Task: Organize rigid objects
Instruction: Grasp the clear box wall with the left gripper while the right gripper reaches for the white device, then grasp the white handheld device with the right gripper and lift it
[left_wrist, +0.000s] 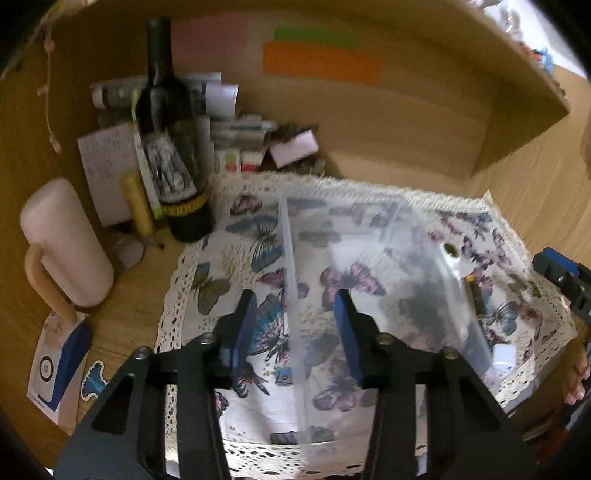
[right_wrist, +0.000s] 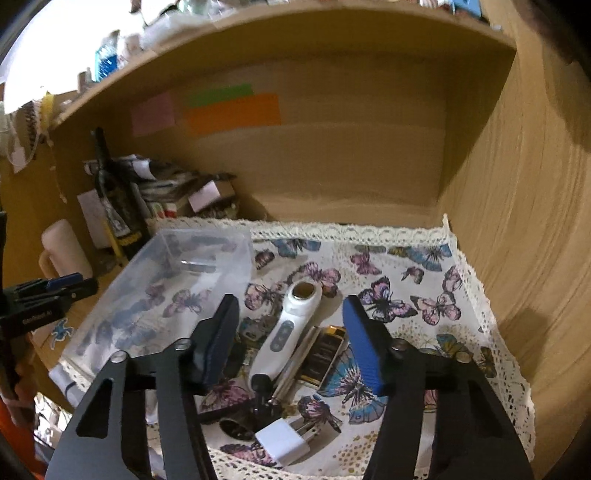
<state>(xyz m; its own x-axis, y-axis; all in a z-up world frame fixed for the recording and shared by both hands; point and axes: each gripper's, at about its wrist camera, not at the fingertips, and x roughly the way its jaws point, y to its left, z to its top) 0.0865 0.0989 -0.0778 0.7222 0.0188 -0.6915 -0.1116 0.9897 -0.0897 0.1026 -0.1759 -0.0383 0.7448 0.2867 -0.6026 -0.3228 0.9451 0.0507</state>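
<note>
In the left wrist view we see the small items beyond the clear plastic box (left_wrist: 369, 266) only as dark smears through its walls, and the right gripper (left_wrist: 565, 284) is cut off by the frame edge. The wine bottle (left_wrist: 173, 147) label is too blurred to read. In the right wrist view, the white device (right_wrist: 284, 332) hides part of what may be a metal pen (right_wrist: 299, 362).

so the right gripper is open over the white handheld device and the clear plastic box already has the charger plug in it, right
Not quite. The right gripper is open over the white handheld device, but the clear plastic box is empty. The right wrist view shows the charger plug still on the butterfly cloth.
</note>
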